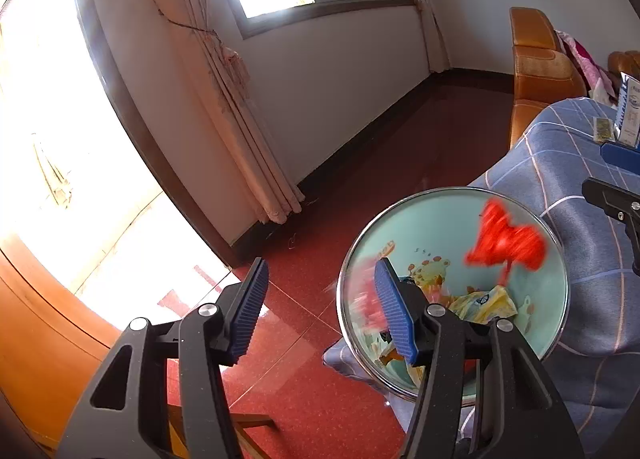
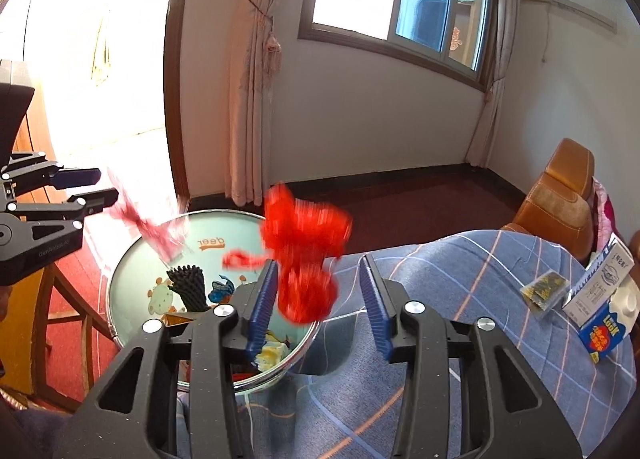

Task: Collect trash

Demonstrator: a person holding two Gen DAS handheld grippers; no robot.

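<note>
In the right wrist view, the right gripper (image 2: 318,301) was in the lower middle of the frame with its jaws wide apart, holding nothing. A red wrapper (image 2: 304,247) was blurred in the centre of the picture, between and just above the two blue pads (image 2: 262,303), over the near rim of the basin (image 2: 132,251). Whether it touched the left pad, I cannot tell because of the blur. The basin was round, pale green inside with a metal rim and cartoon pictures, and it sat at the lower left of centre on the blue checked cloth (image 2: 460,299). Inside it lay a black ribbed piece (image 2: 190,285) and a yellow wrapper (image 2: 272,351).

The left gripper (image 2: 104,187) appeared at the left edge of this view, open too, and a second, paler red wrapper (image 2: 154,227) was smeared just beside its tips, above the far rim of the basin.

In the left wrist view, the left gripper (image 1: 320,307) filled the bottom of the frame, jaws apart and empty. The basin (image 1: 440,215) was at the lower right, with the red wrapper (image 1: 506,239) blurred above its right part.

At the right edge of the right wrist view, a milk carton (image 2: 600,279), a blue box (image 2: 604,333) and a small packet (image 2: 544,289) rested on the cloth.
</note>
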